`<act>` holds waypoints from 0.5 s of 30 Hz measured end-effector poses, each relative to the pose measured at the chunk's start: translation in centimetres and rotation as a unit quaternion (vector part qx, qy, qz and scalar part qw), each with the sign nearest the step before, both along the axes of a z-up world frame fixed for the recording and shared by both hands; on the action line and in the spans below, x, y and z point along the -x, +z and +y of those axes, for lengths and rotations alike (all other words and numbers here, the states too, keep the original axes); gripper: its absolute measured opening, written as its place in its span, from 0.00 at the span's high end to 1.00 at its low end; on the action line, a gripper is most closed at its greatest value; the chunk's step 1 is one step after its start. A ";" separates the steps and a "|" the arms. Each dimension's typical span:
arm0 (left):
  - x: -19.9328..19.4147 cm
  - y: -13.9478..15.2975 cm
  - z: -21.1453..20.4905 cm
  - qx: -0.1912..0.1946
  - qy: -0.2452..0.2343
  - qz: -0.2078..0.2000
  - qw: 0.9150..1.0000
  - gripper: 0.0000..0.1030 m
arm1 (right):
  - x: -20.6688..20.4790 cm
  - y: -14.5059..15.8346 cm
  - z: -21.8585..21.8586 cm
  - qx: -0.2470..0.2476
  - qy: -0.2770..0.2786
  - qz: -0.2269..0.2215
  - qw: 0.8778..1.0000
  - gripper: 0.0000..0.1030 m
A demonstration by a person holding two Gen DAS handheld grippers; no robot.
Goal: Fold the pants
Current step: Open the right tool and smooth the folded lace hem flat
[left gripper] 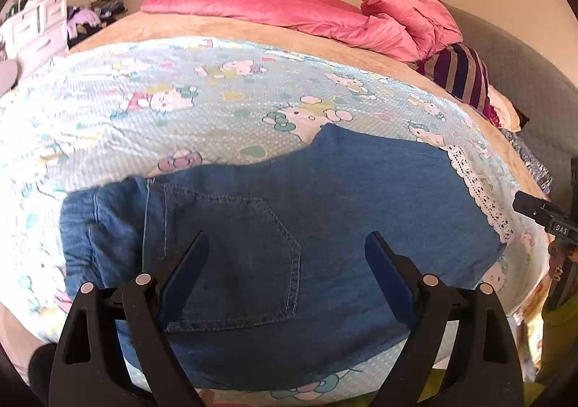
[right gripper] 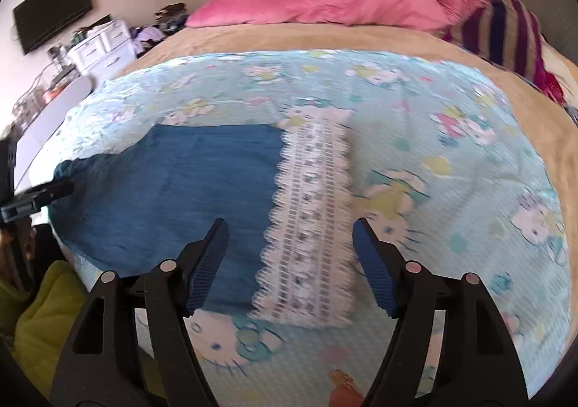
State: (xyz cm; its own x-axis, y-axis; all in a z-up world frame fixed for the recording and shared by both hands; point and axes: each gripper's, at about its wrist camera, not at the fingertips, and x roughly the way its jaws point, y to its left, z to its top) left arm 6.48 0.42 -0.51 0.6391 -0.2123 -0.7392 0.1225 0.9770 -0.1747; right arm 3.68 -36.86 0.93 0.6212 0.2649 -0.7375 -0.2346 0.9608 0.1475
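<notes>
The pants (left gripper: 289, 244) lie folded flat on the bed's cartoon-print sheet (left gripper: 216, 100) — lace hem (right gripper: 310, 212) at one end — with the left gripper (left gripper: 287, 280) and right gripper (right gripper: 290, 262) both spread apart above them, holding nothing, apparently having let go.

Blue denim pants (left gripper: 325, 226) with lighter stitching round the pocket, and a white lace hem (right gripper: 307, 226) at the leg end. Under them, a pale blue dotted sheet (left gripper: 216, 111) printed with pink, green and yellow cartoon cats. Tan blanket (right gripper: 289, 38) beyond, bright pink duvet (left gripper: 271, 6) at the bed's far edge, purple-and-grey striped cushion (left gripper: 462, 74) in the corner. Tongs (left gripper: 287, 277): black, blue pads.
</notes>
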 end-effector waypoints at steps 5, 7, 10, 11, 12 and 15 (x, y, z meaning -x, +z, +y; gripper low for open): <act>-1.3 -0.2 -1.5 -0.002 -0.018 0.011 1.000 0.15 | -1.4 -0.5 4.3 0.017 0.041 -0.003 0.999 0.33; -2.3 -0.5 -2.5 -0.003 -0.029 0.021 0.999 0.15 | -1.8 -0.8 6.0 0.027 0.059 -0.002 0.998 0.33; -3.7 -1.2 -4.0 -0.013 -0.048 0.030 0.998 0.15 | -2.4 -1.3 8.9 0.047 0.090 0.001 0.995 0.32; -4.2 -1.7 -4.4 -0.019 -0.050 0.033 0.998 0.15 | -2.5 -1.5 9.6 0.053 0.097 0.002 0.994 0.31; -4.7 -2.3 -4.7 -0.031 -0.050 0.038 0.998 0.15 | -2.8 -2.0 10.6 0.060 0.105 0.007 0.993 0.31; -5.4 -4.1 -5.1 -0.064 -0.042 0.055 0.996 0.15 | -3.2 -3.4 12.1 0.077 0.114 0.027 0.990 0.30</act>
